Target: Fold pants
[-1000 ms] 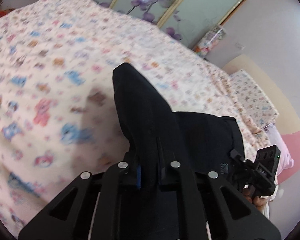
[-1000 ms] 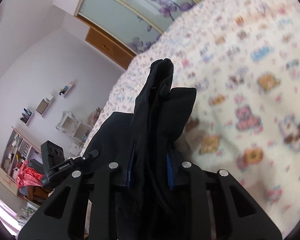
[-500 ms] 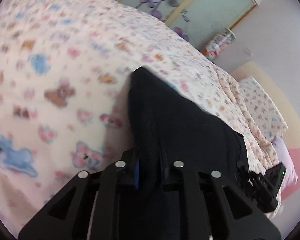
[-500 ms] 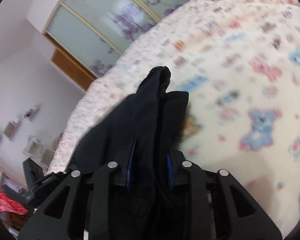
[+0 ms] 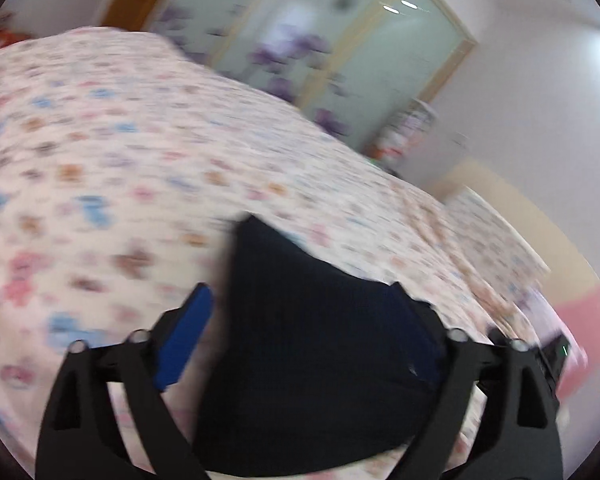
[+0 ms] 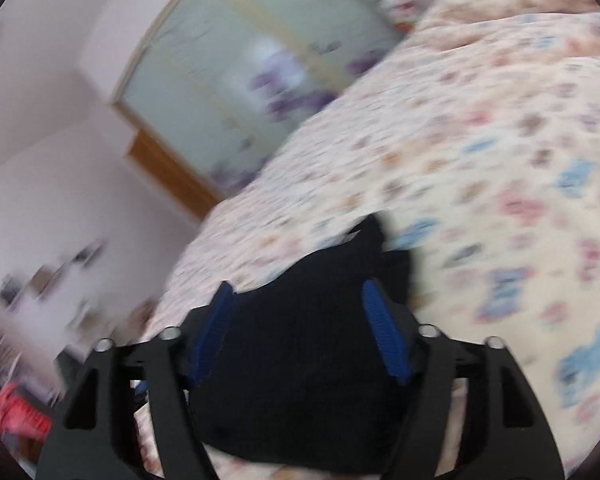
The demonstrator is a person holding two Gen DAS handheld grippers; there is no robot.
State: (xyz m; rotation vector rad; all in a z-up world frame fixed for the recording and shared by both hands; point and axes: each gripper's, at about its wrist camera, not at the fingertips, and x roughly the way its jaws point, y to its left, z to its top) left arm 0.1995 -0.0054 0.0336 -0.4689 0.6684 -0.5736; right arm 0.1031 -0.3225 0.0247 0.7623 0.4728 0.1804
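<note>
My left tool (image 5: 304, 312) stands wide, its blue pads (image 5: 184, 336) spread well apart. The black pants (image 5: 312, 360) lie in the gap between them, and no pad is pressed onto the cloth that I can see. The right-side pad is mostly hidden by the fabric edge. The cloth bunches into a dark heap with one peak pointing away from me.

My right tool (image 6: 300, 312) is also wide, with ribbed blue pads (image 6: 384, 336) on either side of the same black pants (image 6: 300, 364). The fabric fills the gap between the fingers; whether it touches the pads I cannot tell through the blur. A folded point of cloth rises just past the fingertips.

The pants rest on the bed (image 5: 100, 168), on a cream bedspread printed with small pink, blue and orange figures. In the right view the bedspread (image 6: 480, 140) runs off to the right and upward.

Beyond the bed, a wardrobe with frosted sliding doors (image 5: 320, 48) bears purple flower prints; the same doors (image 6: 236, 80) show in the right view with a wooden panel (image 6: 168, 176) beside them. A pillow (image 5: 496, 236) in matching print lies at the far right of the left view. Both views are smeared with motion blur.
</note>
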